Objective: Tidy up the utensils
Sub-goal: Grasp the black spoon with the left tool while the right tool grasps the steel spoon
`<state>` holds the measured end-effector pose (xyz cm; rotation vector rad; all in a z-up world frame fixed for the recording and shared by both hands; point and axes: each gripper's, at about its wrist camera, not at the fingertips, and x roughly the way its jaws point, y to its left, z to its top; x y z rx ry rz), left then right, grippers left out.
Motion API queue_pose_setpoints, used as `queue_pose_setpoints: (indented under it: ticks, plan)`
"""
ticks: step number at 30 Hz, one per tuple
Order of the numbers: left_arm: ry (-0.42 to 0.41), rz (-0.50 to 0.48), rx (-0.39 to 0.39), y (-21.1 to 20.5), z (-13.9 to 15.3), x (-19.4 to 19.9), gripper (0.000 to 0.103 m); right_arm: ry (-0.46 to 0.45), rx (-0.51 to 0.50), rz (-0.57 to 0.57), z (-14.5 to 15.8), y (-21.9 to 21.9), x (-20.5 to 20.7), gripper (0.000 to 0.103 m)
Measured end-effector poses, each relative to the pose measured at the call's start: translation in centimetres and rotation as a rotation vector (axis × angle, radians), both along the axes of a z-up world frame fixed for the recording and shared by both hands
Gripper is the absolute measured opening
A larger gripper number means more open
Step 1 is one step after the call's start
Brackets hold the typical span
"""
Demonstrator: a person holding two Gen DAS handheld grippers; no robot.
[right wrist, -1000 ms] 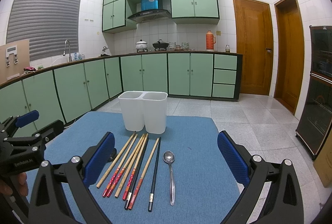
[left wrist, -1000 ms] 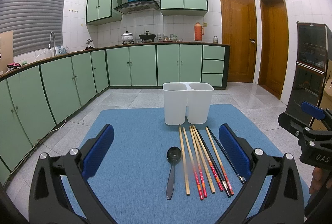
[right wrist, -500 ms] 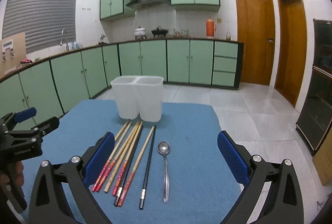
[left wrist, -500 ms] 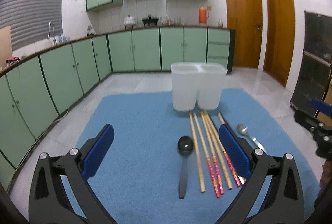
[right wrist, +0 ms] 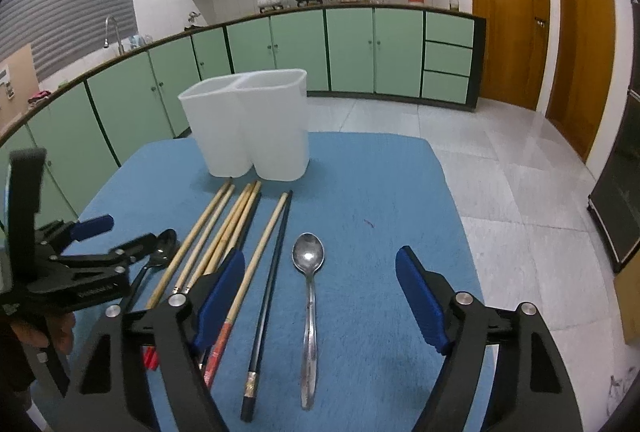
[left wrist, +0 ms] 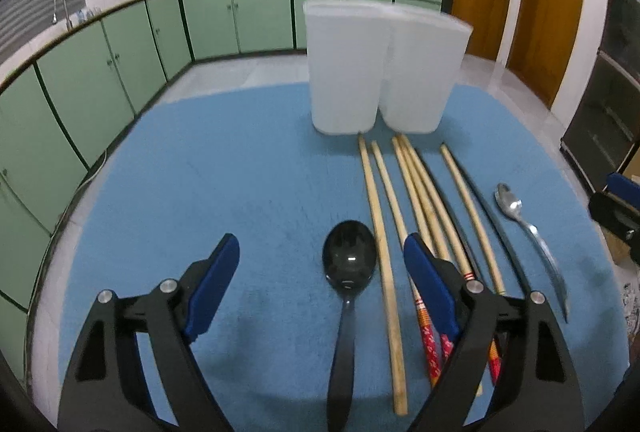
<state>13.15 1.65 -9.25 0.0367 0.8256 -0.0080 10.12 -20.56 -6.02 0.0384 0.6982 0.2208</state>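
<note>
A white two-compartment holder (left wrist: 380, 64) (right wrist: 250, 124) stands upright at the far side of a blue mat (left wrist: 224, 184) (right wrist: 376, 192). Several wooden and black chopsticks (left wrist: 416, 200) (right wrist: 228, 232) lie side by side in front of it. A black spoon (left wrist: 348, 272) (right wrist: 160, 256) lies left of them, a metal spoon (left wrist: 528, 232) (right wrist: 309, 292) right of them. My left gripper (left wrist: 322, 272) is open and low, its jaws on either side of the black spoon's bowl. My right gripper (right wrist: 320, 280) is open, its jaws on either side of the metal spoon.
The mat covers a small table with tiled floor around it. Green kitchen cabinets (right wrist: 280, 48) run along the left and back walls. Wooden doors (right wrist: 504, 12) and a dark glass cabinet (left wrist: 608, 100) stand to the right.
Both grippers have dropped lower and moved forward over the mat. The left one now frames the black spoon, the right one the metal spoon. Both stayed open.
</note>
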Motion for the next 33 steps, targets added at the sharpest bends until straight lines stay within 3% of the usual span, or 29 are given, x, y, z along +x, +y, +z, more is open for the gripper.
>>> queue_pose_setpoints:
  ticks: [4,7,10,15,18,22,24,31,33]
  plan:
    - [0.045,0.005,-0.003,-0.2,-1.3,0.8,0.081,0.021,-0.006,0.009,-0.5,0.1,0.9,0.075]
    - [0.072,0.009,-0.007,-0.2,-1.9,1.1,0.074,0.039,-0.009,0.022,-1.0,0.3,1.6,0.072]
    - [0.087,0.004,-0.05,0.0,-2.3,1.5,0.071,0.065,-0.009,0.043,-1.5,0.8,2.3,0.068]
    - [0.088,-0.008,-0.1,0.4,-1.9,1.7,0.052,0.138,0.002,0.08,-2.5,1.7,4.4,0.06]
    - [0.085,-0.019,-0.123,0.5,-1.8,1.6,0.045,0.171,-0.01,0.092,-2.9,2.1,5.3,0.055]
    - [0.077,-0.02,-0.157,0.9,-1.8,1.4,0.044,0.208,-0.026,0.112,-3.5,2.5,6.0,0.05]
    - [0.073,-0.026,-0.161,1.2,-1.7,1.5,0.036,0.22,-0.032,0.12,-3.9,2.5,6.4,0.048]
    - [0.061,-0.032,-0.183,2.2,-1.7,1.6,0.034,0.251,-0.014,0.128,-5.0,2.8,6.9,0.044]
    - [0.061,-0.031,-0.176,2.4,-1.7,1.7,0.034,0.249,-0.01,0.136,-5.0,2.9,6.8,0.034]
